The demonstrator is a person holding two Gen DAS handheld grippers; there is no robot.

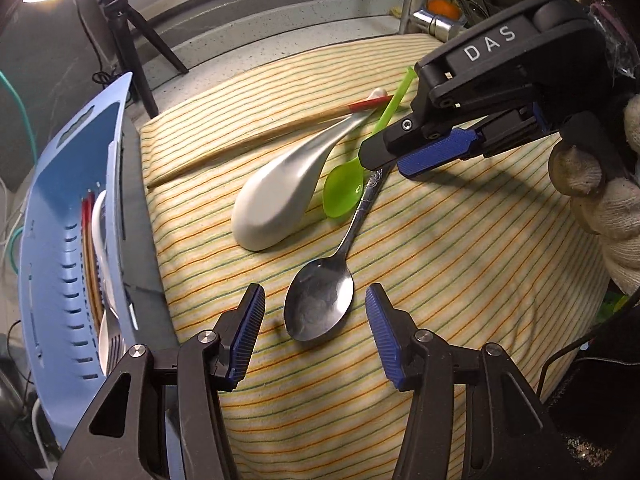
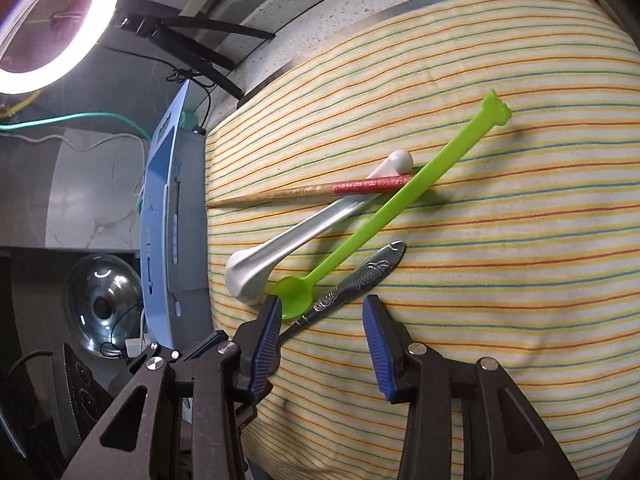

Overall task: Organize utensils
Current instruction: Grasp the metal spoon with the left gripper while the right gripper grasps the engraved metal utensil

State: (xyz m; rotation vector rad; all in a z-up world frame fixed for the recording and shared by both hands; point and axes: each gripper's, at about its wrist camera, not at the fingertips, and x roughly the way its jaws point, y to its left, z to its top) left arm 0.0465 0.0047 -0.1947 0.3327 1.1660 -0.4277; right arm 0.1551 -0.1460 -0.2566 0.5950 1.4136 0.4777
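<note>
Utensils are lying together on a striped cloth (image 1: 460, 264): a metal spoon (image 1: 320, 306), a green plastic spoon (image 2: 360, 236), a white ceramic spoon (image 1: 280, 196) turned bowl-down, and a wooden chopstick with a red end (image 2: 320, 191) crossing over the white handle. The left gripper (image 1: 315, 336) is standing with its fingers spread wide, one on each side of the metal spoon's bowl, not touching it. The right gripper (image 2: 319, 344) is also spread open, low over the metal spoon's patterned handle, its left pad next to the green bowl. A blue slotted basket (image 1: 48, 280) is sitting just beside the cloth's edge, already holding some white and red-tipped utensils.
</note>
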